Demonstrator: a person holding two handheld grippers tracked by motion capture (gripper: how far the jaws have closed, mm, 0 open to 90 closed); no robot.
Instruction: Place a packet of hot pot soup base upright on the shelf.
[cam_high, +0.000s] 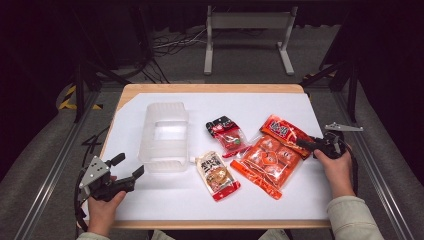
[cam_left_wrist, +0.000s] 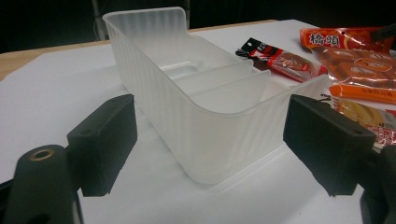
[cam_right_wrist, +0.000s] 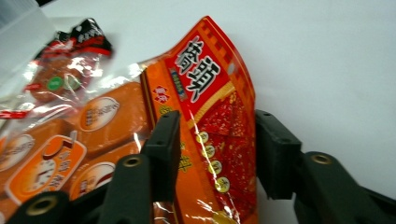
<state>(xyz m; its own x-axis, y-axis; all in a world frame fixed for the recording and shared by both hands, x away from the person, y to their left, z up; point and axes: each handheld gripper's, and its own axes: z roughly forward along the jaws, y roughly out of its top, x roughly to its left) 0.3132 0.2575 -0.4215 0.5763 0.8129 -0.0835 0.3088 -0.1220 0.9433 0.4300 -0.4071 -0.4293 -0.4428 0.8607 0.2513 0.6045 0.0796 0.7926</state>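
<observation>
at the left of the table, near 8 o'clock, the left gripper sits low with its jaws wide apart and nothing in them. it points at the clear bin, which lies just ahead of it, not touching. the bin looks empty, with its open top up, so it seems ready to take the snacks.

next, near the middle, lie a small black and red pack and a pack with a brown picture, flat on the white sheet. they are close to the bin, at its 3 o'clock side, easy to reach.

then comes a big orange bag, flat too. a red bag lies partly on its far right corner.

at 3 o'clock, the right gripper has its jaws on both sides of the red bag's end. the jaws look close to it, but i cannot tell if they squeeze it yet. i think this bag goes in the bin first, since it lies on top.
</observation>
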